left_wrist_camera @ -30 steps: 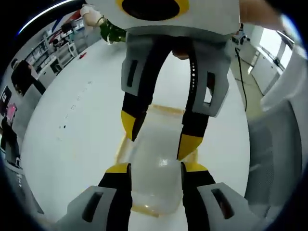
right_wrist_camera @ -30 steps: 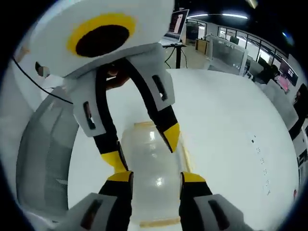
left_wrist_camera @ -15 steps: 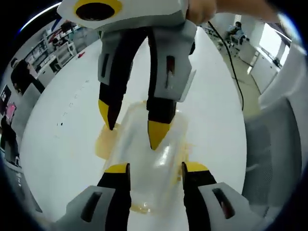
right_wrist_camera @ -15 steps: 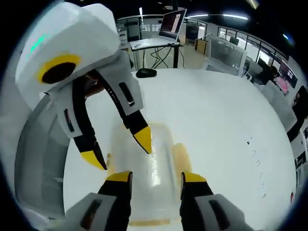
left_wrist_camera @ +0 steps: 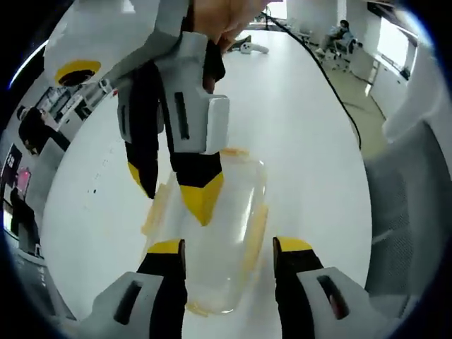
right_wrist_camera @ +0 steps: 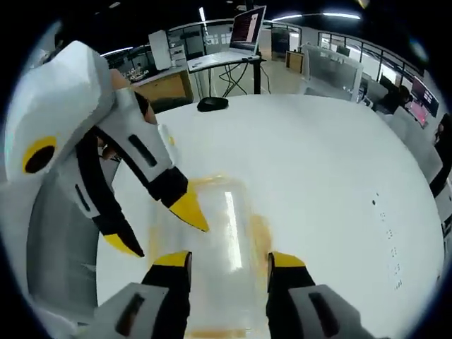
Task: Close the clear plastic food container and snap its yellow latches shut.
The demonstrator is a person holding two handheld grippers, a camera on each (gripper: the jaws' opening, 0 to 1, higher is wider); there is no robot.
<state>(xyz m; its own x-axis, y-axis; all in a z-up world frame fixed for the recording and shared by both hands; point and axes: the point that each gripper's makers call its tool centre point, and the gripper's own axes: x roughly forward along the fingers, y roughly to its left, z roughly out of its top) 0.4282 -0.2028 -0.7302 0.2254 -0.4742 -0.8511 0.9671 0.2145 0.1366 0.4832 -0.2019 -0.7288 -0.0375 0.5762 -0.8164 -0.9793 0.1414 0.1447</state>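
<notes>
We see clear container [left_wrist_camera: 212,240] flat on white table [left_wrist_camera: 311,141], lid down, yellow latches [left_wrist_camera: 254,236] splayed. Left gripper [left_wrist_camera: 229,251] jaws spread, straddling container; right gripper [left_wrist_camera: 173,191] spread above it, likely lining up for latches.

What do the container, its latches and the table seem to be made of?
Container: clear, glossy plastic, probably; the table shows through it and a highlight runs along the lid. Latches: translucent yellow plastic, it seems, thin and flat along the sides. Table: white, smooth, matte surface; perhaps laminate, but I cannot tell.
</notes>
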